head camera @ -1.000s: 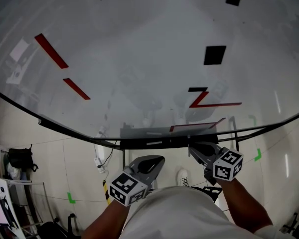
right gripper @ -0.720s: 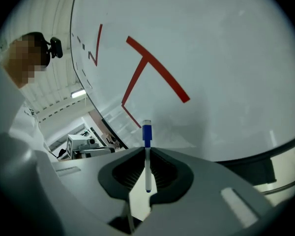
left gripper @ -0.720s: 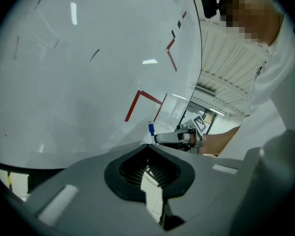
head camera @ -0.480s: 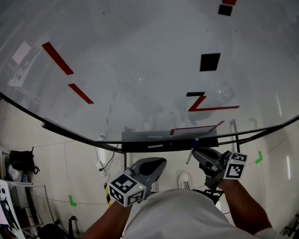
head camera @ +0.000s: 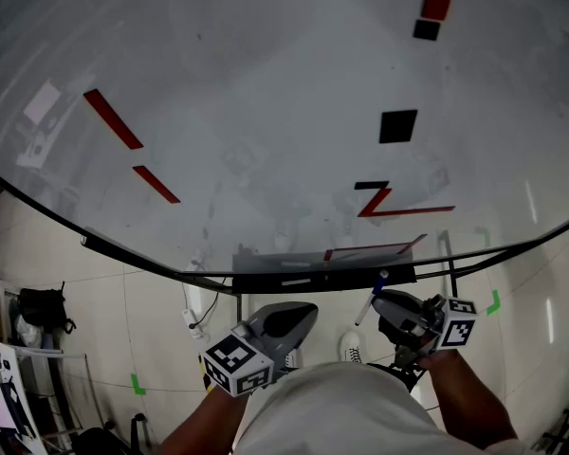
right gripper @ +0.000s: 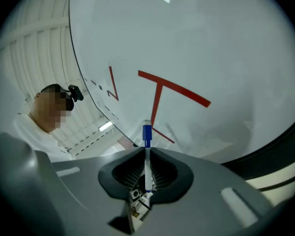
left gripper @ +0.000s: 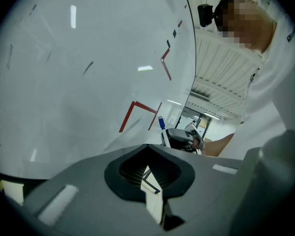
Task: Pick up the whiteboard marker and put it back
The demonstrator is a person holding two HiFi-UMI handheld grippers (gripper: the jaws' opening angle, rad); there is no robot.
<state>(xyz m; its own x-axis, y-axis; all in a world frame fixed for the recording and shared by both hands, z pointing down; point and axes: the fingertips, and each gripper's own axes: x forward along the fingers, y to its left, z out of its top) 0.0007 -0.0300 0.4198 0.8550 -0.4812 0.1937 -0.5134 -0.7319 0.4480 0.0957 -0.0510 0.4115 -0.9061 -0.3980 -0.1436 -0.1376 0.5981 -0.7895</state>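
1. Marker (right gripper: 146, 156) is clamped in the right claw (head camera: 389, 303). The jaws are closed on its white barrel, and the blue cap pokes out past the tips toward the whiteboard (head camera: 266, 112).
2. 1 second ago this claw was up against the dark tray (head camera: 303, 275) under the whiteboard. Now it sits lower and nearer the person, with the marker clear of the tray and only floor behind it.
3. That suggests the pick-up half is done. What I judge remains is bringing the marker back to the tray, laying it down and opening the jaws.
4. Left claw (head camera: 297, 311) has barely moved. Its jaws are drawn together to a thin slit with nothing in them, below the tray and to the left of the marker.
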